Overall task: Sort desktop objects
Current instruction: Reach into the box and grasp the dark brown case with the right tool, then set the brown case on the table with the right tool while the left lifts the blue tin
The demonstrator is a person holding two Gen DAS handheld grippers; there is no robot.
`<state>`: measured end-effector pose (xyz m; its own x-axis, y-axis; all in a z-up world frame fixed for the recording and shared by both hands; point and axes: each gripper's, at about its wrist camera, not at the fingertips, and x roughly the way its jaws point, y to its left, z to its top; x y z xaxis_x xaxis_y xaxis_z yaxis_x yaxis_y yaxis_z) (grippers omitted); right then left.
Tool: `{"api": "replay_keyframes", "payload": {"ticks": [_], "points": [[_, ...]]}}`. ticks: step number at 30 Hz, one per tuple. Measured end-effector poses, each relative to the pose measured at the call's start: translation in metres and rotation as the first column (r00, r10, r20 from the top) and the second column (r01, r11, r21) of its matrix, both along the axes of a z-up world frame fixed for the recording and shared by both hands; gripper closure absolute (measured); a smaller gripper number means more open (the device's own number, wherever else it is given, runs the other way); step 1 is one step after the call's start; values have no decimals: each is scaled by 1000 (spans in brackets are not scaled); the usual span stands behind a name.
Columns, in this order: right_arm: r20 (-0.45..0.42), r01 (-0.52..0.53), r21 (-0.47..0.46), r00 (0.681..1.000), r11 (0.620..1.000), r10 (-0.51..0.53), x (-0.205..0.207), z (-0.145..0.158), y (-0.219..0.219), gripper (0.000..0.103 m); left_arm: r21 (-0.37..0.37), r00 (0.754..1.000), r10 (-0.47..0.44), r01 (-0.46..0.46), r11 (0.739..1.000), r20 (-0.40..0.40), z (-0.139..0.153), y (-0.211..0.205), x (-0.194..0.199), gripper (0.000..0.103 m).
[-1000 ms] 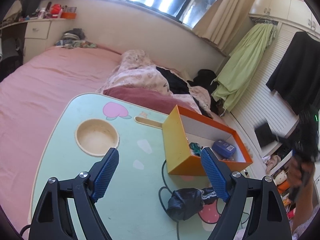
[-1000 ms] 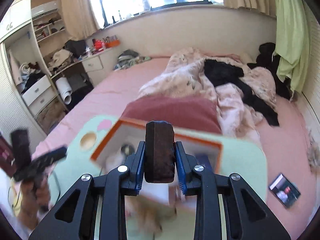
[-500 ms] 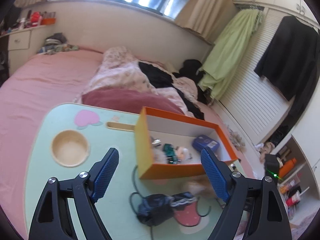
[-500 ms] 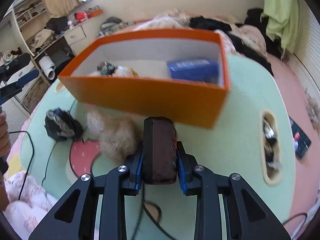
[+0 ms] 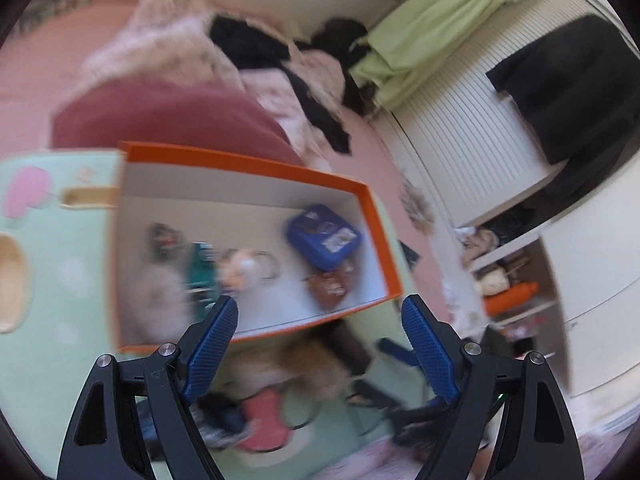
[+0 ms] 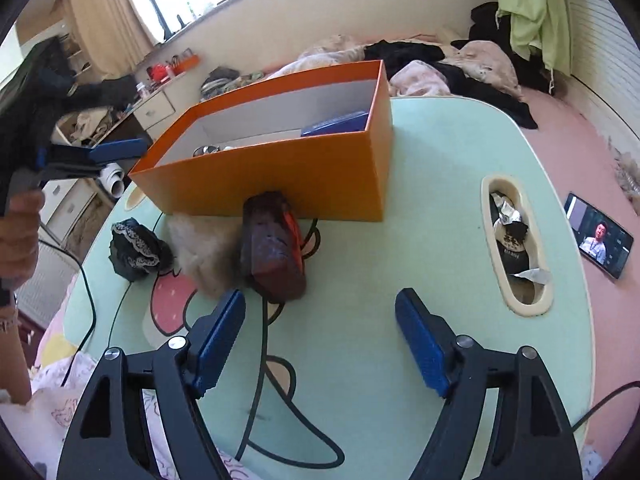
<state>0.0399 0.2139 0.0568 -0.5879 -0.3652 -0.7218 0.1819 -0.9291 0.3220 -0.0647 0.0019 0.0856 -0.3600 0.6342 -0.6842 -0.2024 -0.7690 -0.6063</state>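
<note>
An orange box [image 6: 280, 172] stands on the pale green lap table [image 6: 420, 280]. In the left wrist view the orange box [image 5: 372, 216] holds a blue tin [image 5: 324, 236], a brown item [image 5: 330, 286] and several small things. A dark brown wallet-like object [image 6: 272, 248] lies on the table against the box front, beside a tan fluffy item [image 6: 200, 252] and a black lace piece [image 6: 136, 248]. My right gripper [image 6: 320, 336] is open and empty just behind the brown object. My left gripper [image 5: 320, 352] is open and empty above the box's near edge.
A slot in the table [image 6: 516, 240] holds dark bits and paper. A phone [image 6: 598, 240] lies on the pink bed at right. A black cable [image 6: 260, 340] runs across the table. A round cup recess [image 5: 10, 280] sits at the table's left.
My right gripper opened and let go of the dark brown object, which now lies on the table by the box. My left gripper moved forward over the box.
</note>
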Motion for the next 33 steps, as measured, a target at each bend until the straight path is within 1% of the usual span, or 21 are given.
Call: {"api": "replay_keyframes", "payload": {"ticks": [2, 4, 5, 6, 7, 9, 10, 11, 13, 14, 16, 17, 19, 21, 24, 25, 26, 27, 28, 30, 33], "points": [[-18, 10, 22, 1000, 1000, -10, -2, -1, 0, 25, 22, 999, -14, 13, 1000, 46, -8, 13, -14, 20], [-28, 12, 47, 1000, 999, -10, -3, -1, -2, 25, 68, 995, -27, 21, 997, 92, -17, 22, -27, 21], [-32, 11, 59, 999, 998, -9, -4, -1, -2, 25, 98, 992, -33, 22, 995, 120, -22, 26, -34, 24], [-36, 11, 71, 999, 997, -8, -5, -2, -4, 25, 109, 990, -36, 21, 994, 136, -25, 29, -39, 26], [-38, 9, 77, 999, 997, -6, -5, -2, -4, 25, 107, 988, -31, 15, 994, 149, -28, 33, -45, 29], [-40, 8, 77, 999, 997, -5, -7, -2, -3, 25, 93, 987, -17, 2, 996, 159, -33, 39, -53, 32], [-41, 8, 72, 999, 997, -5, -6, -3, -2, 25, 101, 985, -19, 2, 995, 172, -37, 42, -57, 33], [-42, 9, 66, 999, 998, -6, -5, -3, 1, 25, 117, 981, -20, -3, 993, 195, -41, 44, -60, 36], [-42, 9, 58, 999, 998, -7, -7, -3, 2, 25, 166, 968, -25, -17, 986, 249, -52, 47, -65, 37], [-43, 10, 56, 999, 998, -8, -7, -4, 3, 25, 177, 962, -24, -25, 984, 273, -57, 49, -68, 38], [-43, 9, 56, 999, 998, -7, -7, -4, 3, 25, 162, 954, -14, -37, 986, 300, -64, 54, -71, 38], [-43, 9, 57, 999, 998, -6, -7, -4, 4, 25, 141, 952, -8, -37, 989, 305, -68, 58, -72, 44], [-42, 9, 57, 999, 998, -6, -8, -4, 4, 25, 109, 952, 3, -38, 993, 306, -72, 63, -76, 44], [-43, 9, 57, 999, 998, -6, -7, -4, 4, 25, 143, 944, 5, -55, 988, 330, -81, 65, -80, 44], [-41, 9, 58, 999, 998, -6, -9, -4, 5, 25, 248, 933, 16, -112, 962, 359, -92, 66, -85, 45], [-42, 8, 58, 999, 998, -5, -9, -4, 6, 25, 277, 930, 20, -129, 952, 367, -95, 65, -86, 48], [-42, 8, 58, 999, 998, -5, -9, -5, 6, 25, 308, 928, 19, -143, 941, 372, -98, 65, -86, 61], [-42, 8, 58, 999, 998, -5, -10, -5, 6, 25, 323, 930, 18, -146, 935, 368, -98, 65, -86, 70], [-42, 8, 59, 999, 998, -6, -10, -5, 5, 25, 322, 934, 22, -144, 936, 355, -96, 66, -86, 81], [-42, 8, 60, 999, 998, -5, -11, -5, 5, 25, 311, 944, 30, -139, 940, 329, -92, 70, -86, 82], [-42, 8, 60, 999, 998, -5, -11, -6, 5, 25, 311, 947, 40, -144, 939, 318, -91, 71, -85, 82]]}}
